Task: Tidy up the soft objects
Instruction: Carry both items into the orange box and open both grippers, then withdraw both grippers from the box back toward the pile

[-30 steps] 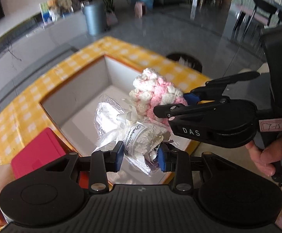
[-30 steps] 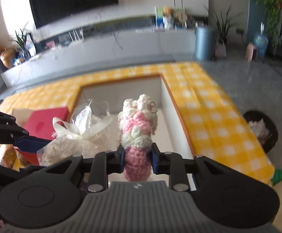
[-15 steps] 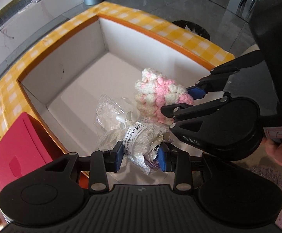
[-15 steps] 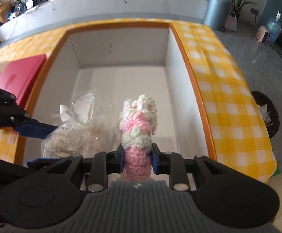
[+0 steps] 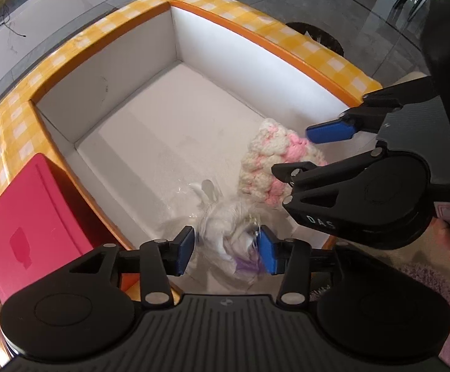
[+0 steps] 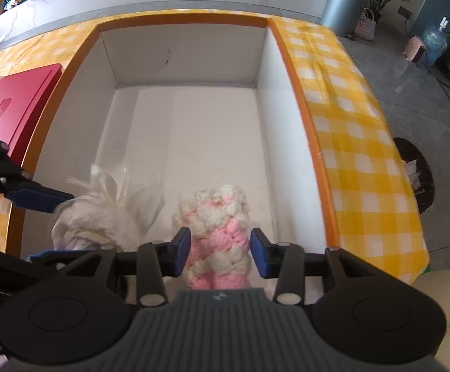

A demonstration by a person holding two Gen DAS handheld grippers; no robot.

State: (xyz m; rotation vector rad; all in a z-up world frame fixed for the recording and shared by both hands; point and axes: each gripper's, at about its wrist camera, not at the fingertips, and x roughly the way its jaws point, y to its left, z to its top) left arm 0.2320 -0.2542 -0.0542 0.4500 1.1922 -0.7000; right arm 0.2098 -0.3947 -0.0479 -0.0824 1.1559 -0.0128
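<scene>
A white box with an orange rim point(image 5: 256, 38) point(image 6: 302, 99) stands on the yellow checked cloth. My left gripper point(image 5: 226, 249) is open over the box's near end, with a clear bag of white soft stuff point(image 5: 225, 226) point(image 6: 100, 217) loose between its pads. My right gripper point(image 6: 220, 255) point(image 5: 311, 148) is open too, with a pink and white crocheted piece point(image 6: 215, 232) point(image 5: 274, 161) between its pads, untouched by them. Both items sit low in the box, side by side.
A red flat case point(image 5: 23, 226) point(image 6: 17, 102) lies on the cloth left of the box. A grey bin point(image 6: 342, 6) and a dark basket on the floor point(image 6: 417, 173) lie beyond the table's right edge.
Both grippers have come down into the box and opened. The bag and the crocheted piece are released and have dropped lower between the pads.
</scene>
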